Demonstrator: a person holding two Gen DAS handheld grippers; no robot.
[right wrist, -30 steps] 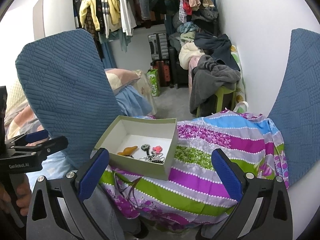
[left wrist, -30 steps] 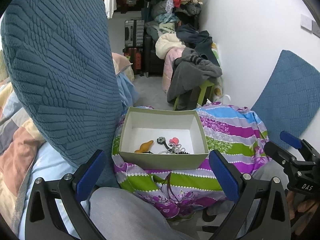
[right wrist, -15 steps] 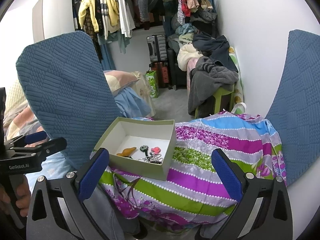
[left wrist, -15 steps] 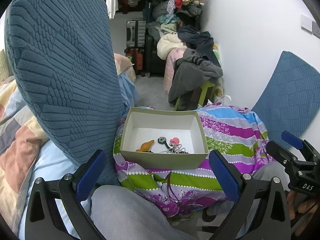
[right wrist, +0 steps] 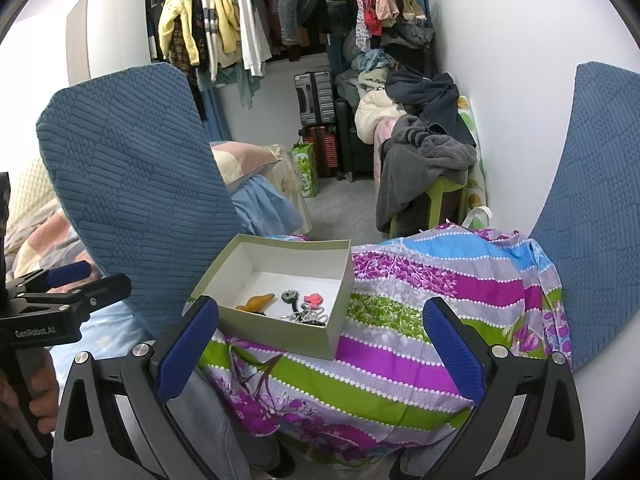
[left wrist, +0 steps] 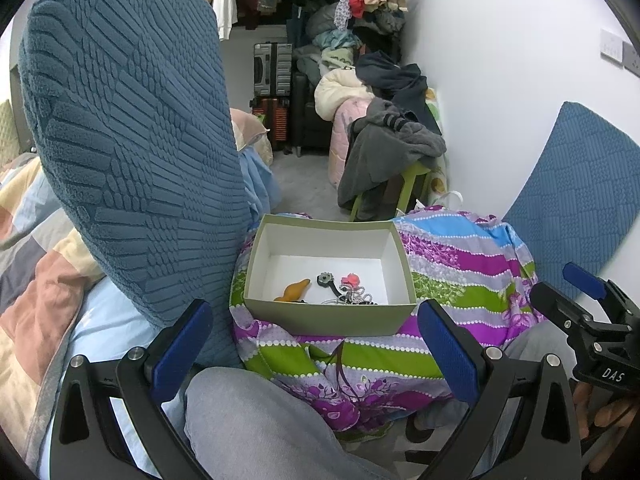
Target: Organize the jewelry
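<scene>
Jewelry (left wrist: 344,289) in the open green box (left wrist: 328,314) on the striped cloth (left wrist: 460,272) | your left claw (left wrist: 316,344) and right claw (right wrist: 320,344) both gape wide, empty | views have barely drifted over the last second, box contents unmoved | nothing sorted lately

We've got an open olive-green box (left wrist: 328,314), white inside, sitting level at the near-left edge of the striped floral cloth (left wrist: 460,276) | inside, by its near wall: an orange piece (left wrist: 294,291) left, a dark round pendant (left wrist: 325,279) centre, a pink-red charm (left wrist: 351,279) right, tangled silvery chains (left wrist: 352,298) touching it
</scene>
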